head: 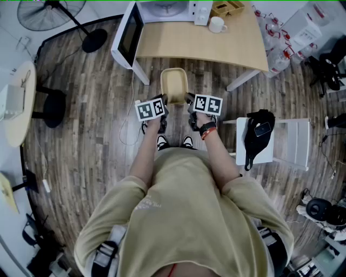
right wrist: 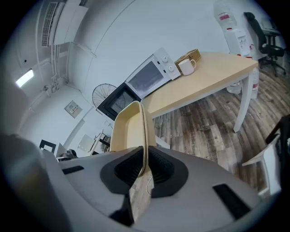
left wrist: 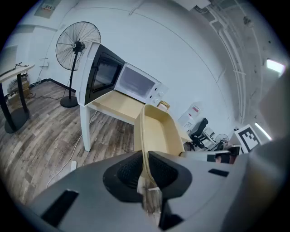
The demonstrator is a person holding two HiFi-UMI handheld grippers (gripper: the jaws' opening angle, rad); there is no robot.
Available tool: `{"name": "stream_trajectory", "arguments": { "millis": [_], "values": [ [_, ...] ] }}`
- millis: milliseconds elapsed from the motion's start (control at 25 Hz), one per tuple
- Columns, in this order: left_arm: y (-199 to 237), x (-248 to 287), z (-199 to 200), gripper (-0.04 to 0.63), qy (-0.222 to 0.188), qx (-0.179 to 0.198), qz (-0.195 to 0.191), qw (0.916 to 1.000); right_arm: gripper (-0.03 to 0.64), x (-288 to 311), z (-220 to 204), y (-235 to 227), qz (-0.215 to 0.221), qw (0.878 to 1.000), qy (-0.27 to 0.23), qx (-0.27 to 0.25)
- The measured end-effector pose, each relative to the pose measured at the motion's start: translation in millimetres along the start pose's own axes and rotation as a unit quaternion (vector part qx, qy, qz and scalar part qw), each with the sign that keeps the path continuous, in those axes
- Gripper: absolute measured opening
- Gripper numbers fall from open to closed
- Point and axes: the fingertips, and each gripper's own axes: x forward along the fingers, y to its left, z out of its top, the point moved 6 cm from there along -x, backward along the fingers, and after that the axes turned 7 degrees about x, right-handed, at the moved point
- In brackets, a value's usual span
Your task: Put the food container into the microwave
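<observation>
A beige rectangular food container (head: 174, 85) is held in the air in front of the table, its open side up. My left gripper (head: 164, 104) is shut on its left rim (left wrist: 144, 149) and my right gripper (head: 190, 102) is shut on its right rim (right wrist: 143, 149). The white microwave (head: 162, 10) stands at the back left of the wooden table (head: 216, 46), with its door (head: 128, 35) swung wide open past the table's left edge. In the left gripper view the microwave (left wrist: 136, 84) and its dark open door (left wrist: 100, 74) lie ahead beyond the container (left wrist: 161, 131).
A white mug (head: 217, 24) and a small basket (head: 227, 6) stand to the right of the microwave. A standing fan (head: 51, 12) is at the far left. A white chair with a black bag (head: 258, 135) is to my right. A round side table (head: 19, 103) is on the left.
</observation>
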Motion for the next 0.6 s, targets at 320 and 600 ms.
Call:
{"name": "stream_trajectory", "arguments": {
  "millis": [320,600],
  "values": [
    [-27.4,10.3,-1.8,0.056,-0.01,0.0,-0.005,0.9999,0.055,-17.8,11.5,-21.5,0.01,1.0,-0.006,-0.001],
    [-33.8,13.8,-13.4,0.057,-0.024,-0.019,0.005,0.9995,0.055,-19.2,9.7,-32.1,0.019,1.0,0.008,-0.017]
  ]
}}
